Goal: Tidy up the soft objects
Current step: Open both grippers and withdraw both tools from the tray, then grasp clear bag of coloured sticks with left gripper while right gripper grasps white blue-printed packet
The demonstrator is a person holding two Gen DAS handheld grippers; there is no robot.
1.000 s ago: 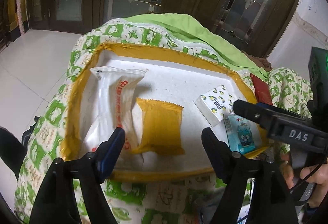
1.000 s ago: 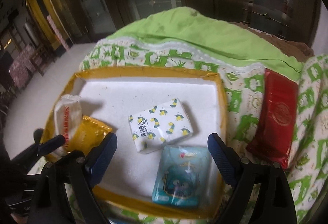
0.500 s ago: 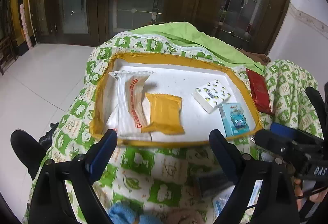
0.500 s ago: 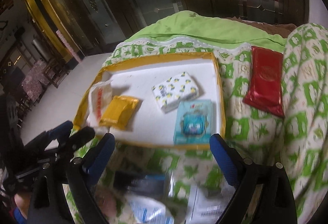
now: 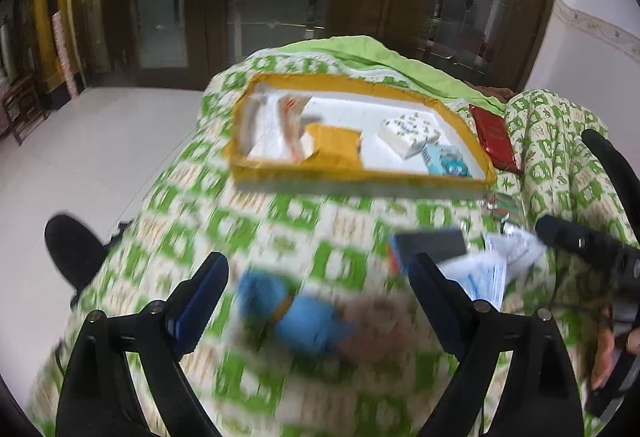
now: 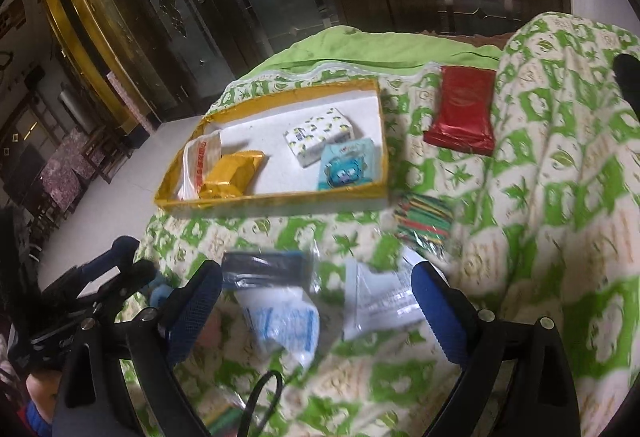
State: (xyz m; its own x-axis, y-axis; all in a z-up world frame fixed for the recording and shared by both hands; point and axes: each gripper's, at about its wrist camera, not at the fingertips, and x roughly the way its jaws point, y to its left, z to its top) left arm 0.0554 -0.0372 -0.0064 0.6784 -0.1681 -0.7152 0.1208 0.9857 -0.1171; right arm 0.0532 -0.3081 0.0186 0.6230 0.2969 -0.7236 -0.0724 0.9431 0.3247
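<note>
The left gripper [image 5: 320,301] stands wide at the bottom of its frame, its jaws having just been opening, nothing between them but a blurred blue soft thing [image 5: 296,313] on the green-patterned quilt [image 5: 280,221] below; the right gripper [image 6: 316,309] has likewise just been opening and grips nothing — it hangs over a white-and-blue packet [image 6: 284,321]; the yellow-rimmed tray [image 6: 276,199], upper centre, holds a yellow pouch [image 6: 232,173], a white patterned pack [image 6: 320,135] and a teal packet [image 6: 346,165]; a red packet [image 6: 460,113] lies to its right on the quilt.
</note>
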